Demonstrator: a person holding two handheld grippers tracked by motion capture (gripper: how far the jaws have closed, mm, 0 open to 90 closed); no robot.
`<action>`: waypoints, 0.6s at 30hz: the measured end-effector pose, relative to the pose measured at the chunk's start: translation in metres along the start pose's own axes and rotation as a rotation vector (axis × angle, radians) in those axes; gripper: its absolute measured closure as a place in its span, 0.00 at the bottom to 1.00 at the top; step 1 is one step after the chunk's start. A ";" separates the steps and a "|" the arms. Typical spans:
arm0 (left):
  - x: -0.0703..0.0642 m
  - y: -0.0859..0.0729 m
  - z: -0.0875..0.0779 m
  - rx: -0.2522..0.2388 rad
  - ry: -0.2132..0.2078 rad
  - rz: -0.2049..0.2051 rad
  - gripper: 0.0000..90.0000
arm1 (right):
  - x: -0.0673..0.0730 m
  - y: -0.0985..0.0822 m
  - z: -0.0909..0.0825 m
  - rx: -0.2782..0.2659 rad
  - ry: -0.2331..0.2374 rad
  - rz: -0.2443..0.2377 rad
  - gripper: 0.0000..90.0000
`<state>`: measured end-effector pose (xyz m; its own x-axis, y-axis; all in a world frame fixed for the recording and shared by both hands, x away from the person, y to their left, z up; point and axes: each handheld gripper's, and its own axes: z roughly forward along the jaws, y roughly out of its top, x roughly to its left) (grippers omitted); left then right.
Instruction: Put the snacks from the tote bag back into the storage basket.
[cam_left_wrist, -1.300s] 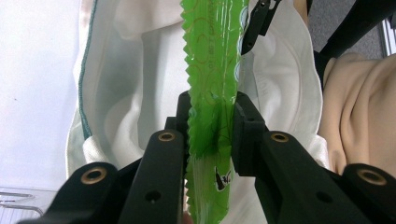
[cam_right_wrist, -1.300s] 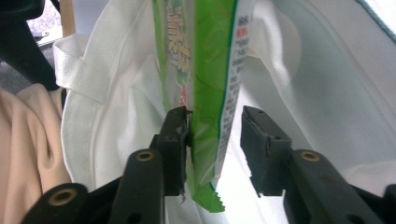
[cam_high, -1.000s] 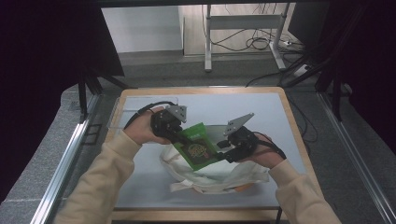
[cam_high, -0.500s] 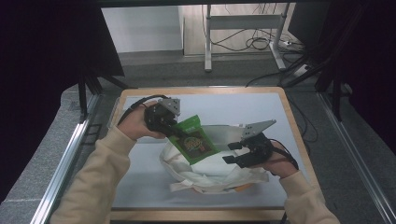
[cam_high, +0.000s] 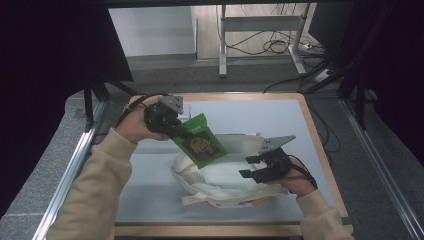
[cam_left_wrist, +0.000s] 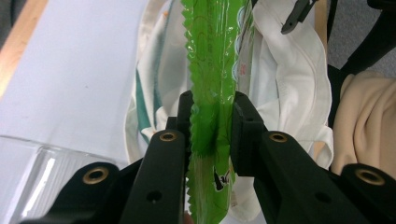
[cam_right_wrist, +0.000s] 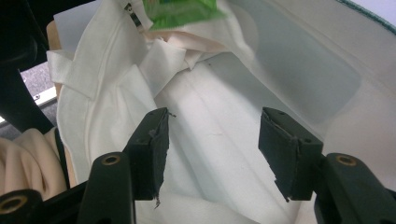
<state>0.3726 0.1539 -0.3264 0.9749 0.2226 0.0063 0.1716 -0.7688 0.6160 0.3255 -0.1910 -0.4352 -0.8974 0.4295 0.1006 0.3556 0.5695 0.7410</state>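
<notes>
Packet (cam_high: 201, 142), green: clamped in left claw (cam_high: 176, 131), held above white bag (cam_high: 220, 175) on desk (cam_high: 280, 120). Right claw (cam_high: 250, 167): jaws apart, just opened wider, nothing between, over bag.

A clear plastic container (cam_left_wrist: 42, 172) stands on the pale blue mat (cam_high: 280, 117) topping the wooden table (cam_high: 320, 145).
</notes>
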 end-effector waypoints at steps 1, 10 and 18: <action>0.001 0.000 -0.002 0.000 0.004 0.000 0.87 | 0.000 -0.001 0.000 0.001 0.000 0.002 0.47; 0.011 -0.002 -0.024 0.004 0.042 -0.017 0.87 | -0.001 -0.006 0.000 -0.007 -0.004 0.013 0.47; 0.020 -0.004 -0.038 0.015 0.067 -0.029 0.87 | -0.001 -0.007 -0.001 -0.011 -0.005 0.018 0.47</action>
<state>0.3859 0.1841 -0.2989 0.9578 0.2843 0.0416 0.2023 -0.7699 0.6052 0.3239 -0.1958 -0.4395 -0.8897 0.4431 0.1103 0.3684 0.5539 0.7466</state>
